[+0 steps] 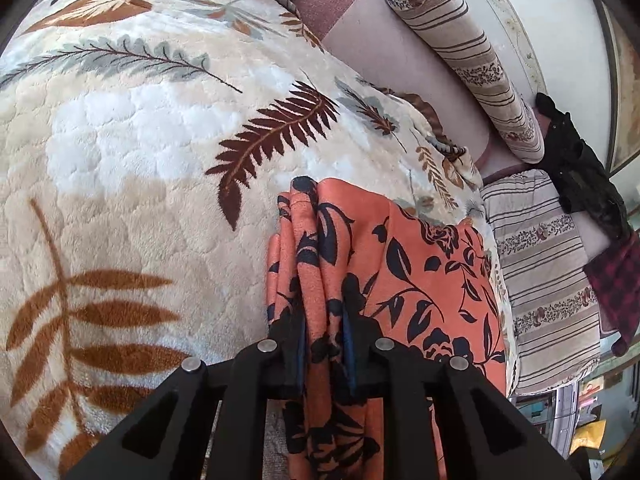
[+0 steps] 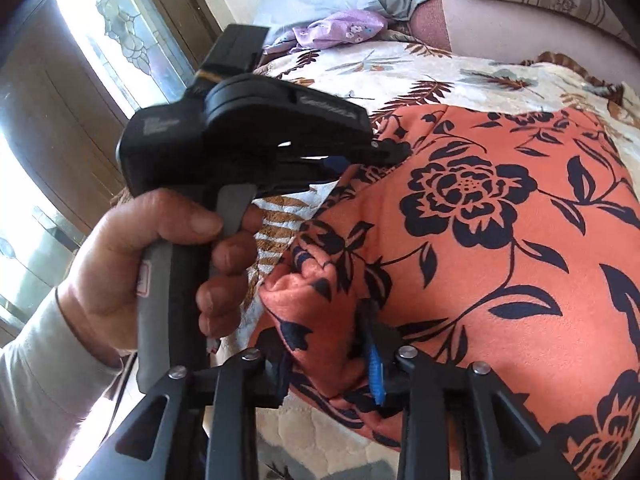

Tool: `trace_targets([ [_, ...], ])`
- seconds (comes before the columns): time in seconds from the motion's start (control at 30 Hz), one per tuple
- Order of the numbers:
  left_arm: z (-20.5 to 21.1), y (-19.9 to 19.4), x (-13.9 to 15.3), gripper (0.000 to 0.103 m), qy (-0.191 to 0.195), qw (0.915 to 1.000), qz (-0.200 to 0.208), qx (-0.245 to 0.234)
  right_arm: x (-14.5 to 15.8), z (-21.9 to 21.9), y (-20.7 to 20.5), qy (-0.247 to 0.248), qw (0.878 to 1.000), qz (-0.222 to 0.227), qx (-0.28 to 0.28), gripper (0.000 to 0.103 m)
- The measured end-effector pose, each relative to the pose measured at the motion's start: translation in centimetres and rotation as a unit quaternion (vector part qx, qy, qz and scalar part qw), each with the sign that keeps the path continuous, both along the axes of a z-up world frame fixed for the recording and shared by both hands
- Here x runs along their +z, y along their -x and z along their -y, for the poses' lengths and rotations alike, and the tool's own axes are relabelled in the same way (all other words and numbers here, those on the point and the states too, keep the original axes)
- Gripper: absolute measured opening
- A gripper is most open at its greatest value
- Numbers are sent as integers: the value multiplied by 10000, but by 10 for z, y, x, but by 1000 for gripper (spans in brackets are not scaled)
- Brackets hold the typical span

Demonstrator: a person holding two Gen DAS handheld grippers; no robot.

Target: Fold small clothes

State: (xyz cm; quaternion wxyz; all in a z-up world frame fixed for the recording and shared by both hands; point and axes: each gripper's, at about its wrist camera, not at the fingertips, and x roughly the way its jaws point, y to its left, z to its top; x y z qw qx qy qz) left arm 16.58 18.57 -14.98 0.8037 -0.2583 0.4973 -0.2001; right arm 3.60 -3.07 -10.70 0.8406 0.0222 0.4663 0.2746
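Left wrist view: left gripper (image 1: 325, 344) has both fingers clamped on a bunched fold of the orange floral garment (image 1: 420, 276), which runs from 6 o'clock up to centre and spreads flat toward 3 o'clock on the leaf-print blanket (image 1: 132, 152). No readable writing here. Striped bolster (image 1: 464, 60) at 1 o'clock, striped pillow (image 1: 548, 280) at 3 o'clock, black item (image 1: 580, 168) beyond it at 2–3 o'clock. Right wrist view: right gripper (image 2: 330, 364) is pinched on a puckered edge of the same garment (image 2: 500, 280), which fills centre to 4 o'clock. The left gripper's body (image 2: 248, 128) sits at 10 o'clock, held by the left hand (image 2: 132, 264), blocking part of the blanket; embossed lettering on its housing is too blurred to read. Purple cloth (image 2: 340, 30) at 12 o'clock, window (image 2: 108, 32) at 10–11 o'clock.
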Motion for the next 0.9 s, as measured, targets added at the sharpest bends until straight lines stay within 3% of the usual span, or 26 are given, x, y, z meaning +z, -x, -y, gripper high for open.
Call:
trace_targets([
  [0.07,1,1,1,19,-60,10000,-13,22,1,-3,10,9,9999,118,82,56],
  [0.13,-4,8,6,19,-203,9998,21,86,0,-5,22,-61,9995,212,229,62],
  [0.27,-11,33,31,18,-752,9966,257,208,-2,15,32,-698,9975,10,93,62],
  [0.43,-16,96,59,16,-596,9958,695,-34,-2,33,48,-889,9959,-32,129,63],
  [0.5,-5,116,48,16,-1060,9927,523,-250,-6,44,58,-975,9951,-71,125,63],
  [0.57,-6,128,26,21,-1517,9880,273,-114,-5,53,68,-1049,9943,-142,161,63],
  [0.63,-23,140,15,34,-1225,9921,175,185,-7,65,74,-1067,9941,-160,115,63],
  [0.7,-34,148,14,34,-966,9946,107,357,-5,82,83,-1184,9929,-140,35,63],
  [0.9,-24,152,14,35,-1306,9909,144,286,27,134,87,-2008,9784,63,-484,63],
])
